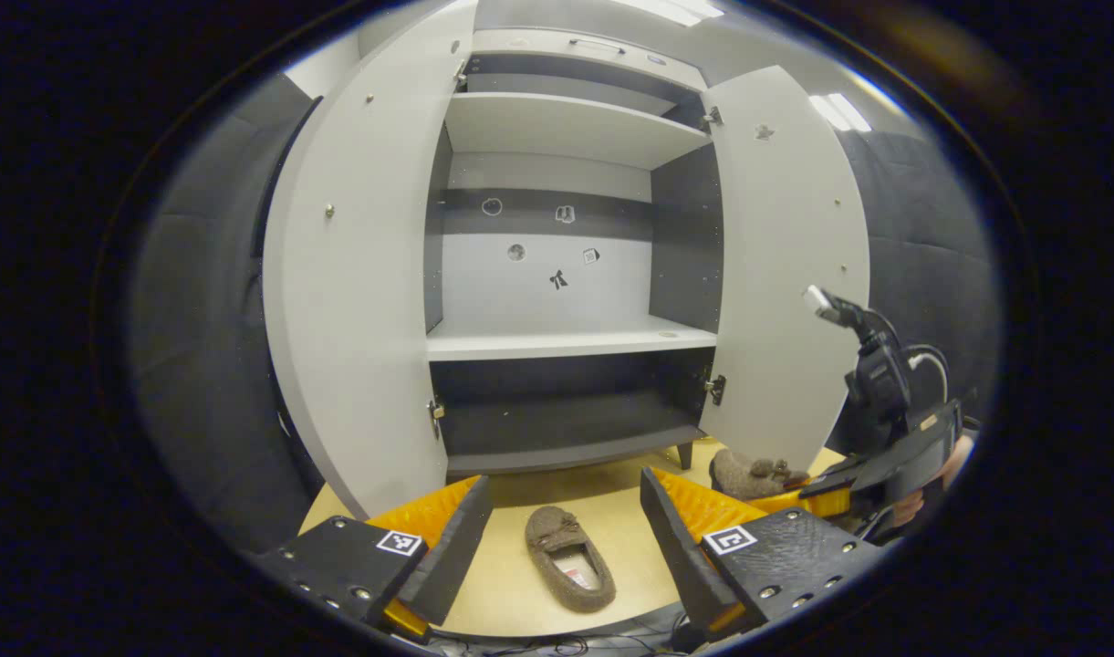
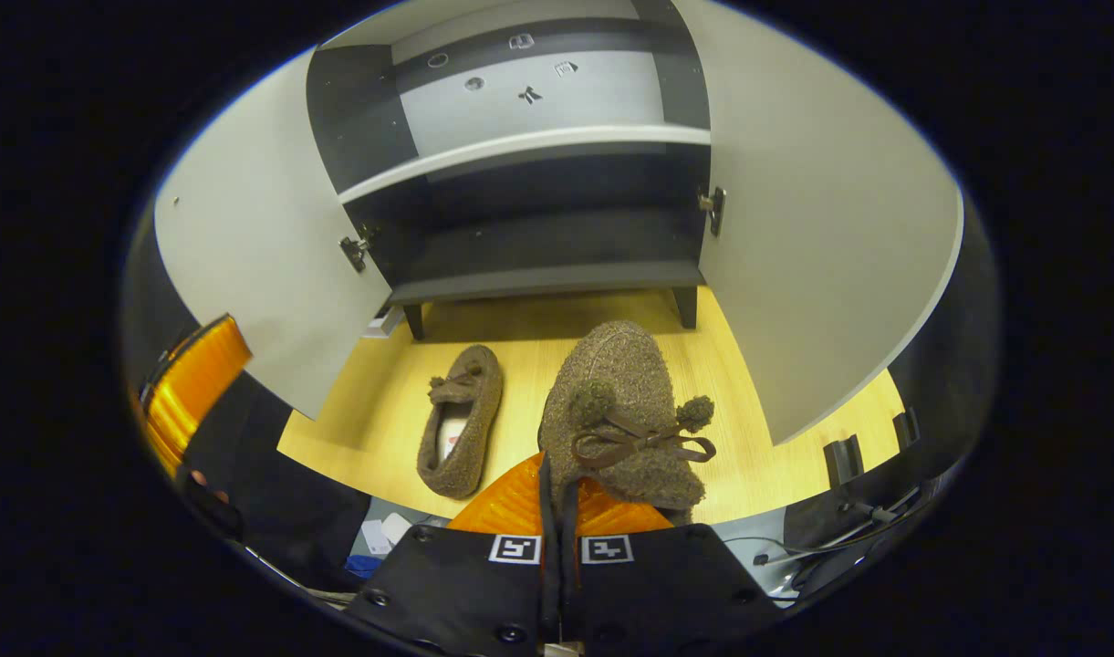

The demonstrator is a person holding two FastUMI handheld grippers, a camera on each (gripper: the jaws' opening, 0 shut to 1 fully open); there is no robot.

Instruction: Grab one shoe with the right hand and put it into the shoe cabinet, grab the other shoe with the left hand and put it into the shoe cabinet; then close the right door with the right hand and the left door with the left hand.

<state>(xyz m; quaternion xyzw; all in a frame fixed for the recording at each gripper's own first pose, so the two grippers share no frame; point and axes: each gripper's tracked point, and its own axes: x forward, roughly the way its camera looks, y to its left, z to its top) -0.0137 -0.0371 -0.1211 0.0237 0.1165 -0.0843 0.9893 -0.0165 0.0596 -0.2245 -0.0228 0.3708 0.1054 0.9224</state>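
- The right gripper (image 2: 557, 497), fingers pressed together, clamps a fuzzy brown pom-pom slipper (image 2: 622, 415) above the light wooden floor (image 2: 794, 465).
- The left gripper (image 1: 564, 538) is spread wide; the second brown slipper (image 1: 570, 558) lies on the floor between its fingers, near the open grey shoe cabinet (image 1: 557, 342).

Bright ceiling lights (image 1: 671, 9), sharp focus, strong fisheye bending at edges.

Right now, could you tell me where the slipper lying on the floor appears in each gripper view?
Left gripper view: the loose slipper lies low in the middle, between that gripper's own two fingers, toe toward the cabinet.
Right gripper view: it lies left of centre on the wooden floor, beside the other slipper, which the right gripper holds.
Shared landmark: the cabinet's dark bottom shelf, behind the slipper in both.
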